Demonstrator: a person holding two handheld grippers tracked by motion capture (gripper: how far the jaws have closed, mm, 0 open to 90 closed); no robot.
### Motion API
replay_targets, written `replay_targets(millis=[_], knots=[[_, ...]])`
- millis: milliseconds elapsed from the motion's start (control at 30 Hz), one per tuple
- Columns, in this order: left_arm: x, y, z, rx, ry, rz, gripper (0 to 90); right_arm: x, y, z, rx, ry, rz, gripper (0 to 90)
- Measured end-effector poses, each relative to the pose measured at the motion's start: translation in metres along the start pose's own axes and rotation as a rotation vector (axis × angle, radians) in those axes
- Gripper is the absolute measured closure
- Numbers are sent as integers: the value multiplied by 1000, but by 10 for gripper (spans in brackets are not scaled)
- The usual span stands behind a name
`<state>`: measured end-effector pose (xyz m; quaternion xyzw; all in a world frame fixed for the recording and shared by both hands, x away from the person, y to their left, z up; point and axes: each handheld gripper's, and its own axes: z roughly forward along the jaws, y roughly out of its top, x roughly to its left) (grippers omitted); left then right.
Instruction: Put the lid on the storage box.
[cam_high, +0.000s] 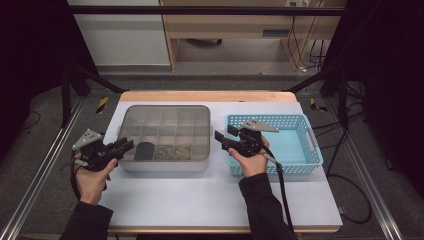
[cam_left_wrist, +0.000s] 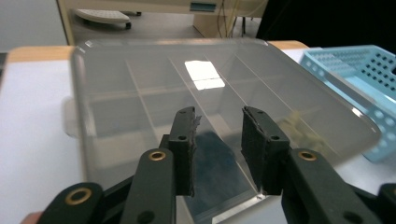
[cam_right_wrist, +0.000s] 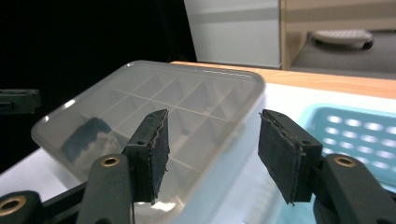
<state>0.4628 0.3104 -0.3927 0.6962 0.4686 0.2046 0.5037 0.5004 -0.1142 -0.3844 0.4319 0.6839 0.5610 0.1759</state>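
Observation:
A grey compartment box (cam_high: 165, 137) with a closed translucent lid lies on the white table top (cam_high: 200, 195). Through the lid I see a dark item (cam_high: 145, 150) and tan small parts (cam_high: 172, 151) in its front compartments. My left gripper (cam_high: 125, 146) hovers at the box's left front corner, pointing right, open with nothing between its jaws. In the left gripper view the box lid (cam_left_wrist: 210, 93) lies just beyond the left gripper (cam_left_wrist: 217, 116). My right gripper (cam_high: 220, 137) is at the box's right side, pointing left, open and empty. The right gripper view has the right gripper (cam_right_wrist: 212, 126) facing the box (cam_right_wrist: 154, 112).
A light blue perforated basket (cam_high: 295, 145) stands right of the box, under my right hand; it seems empty. It also appears as the basket (cam_left_wrist: 359, 70) and the basket (cam_right_wrist: 355, 135). Metal rails run along both table sides. A wooden cabinet and cables lie beyond the far edge.

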Motion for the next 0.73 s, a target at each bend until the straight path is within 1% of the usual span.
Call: replay_targets(millis=[100, 133, 167, 200, 233, 300, 333, 367, 400, 467, 500, 533, 567, 633, 667, 700, 733], knots=[[-9, -9, -4, 0, -15, 8, 656, -7, -7, -20, -11, -21, -25, 427], [-9, -9, -4, 0, -15, 8, 657, -7, -7, -20, -11, -21, -25, 427], [-11, -12, -6, 1, -23, 10, 657, -13, -13, -34, -21, -42, -37, 427], [-13, -13, -7, 0, -20, 13, 657, -13, -13, -34, -21, -42, -37, 427], [-15, -15, -8, 2, -14, 22, 657, -18, -19, -45, -22, -43, -37, 428], [-20, -19, -13, 9, -20, 35, 651, -25, -24, -56, -20, -48, -54, 431], [-20, -19, -13, 9, -20, 35, 643, -28, -27, -61, -18, -54, -60, 428], [-21, -21, -16, 8, -17, 42, 643, -28, -27, -61, -18, -54, -60, 428], [-23, -23, -20, -2, -21, 44, 633, -37, -33, -73, -22, -59, -58, 415], [-23, -24, -22, -5, -22, 43, 618, -43, -37, -82, -30, -57, -57, 396], [-23, -26, -28, -22, -21, 42, 611, -46, -40, -87, -36, -58, -62, 385], [-23, -26, -28, -22, -21, 42, 597, -46, -40, -87, -36, -58, -62, 385], [-23, -28, -31, -22, -27, 45, 597, -48, -42, -92, -42, -61, -64, 370], [-23, -32, -36, -23, -24, 48, 575, -53, -48, -102, -55, -73, -72, 346], [-23, -34, -38, -19, -27, 51, 557, -57, -54, -112, -54, -82, -81, 323], [-23, -35, -39, -22, -25, 53, 550, -59, -55, -115, -49, -86, -85, 315], [-23, -40, -43, -23, -33, 59, 538, -61, -57, -119, -49, -97, -90, 307]])
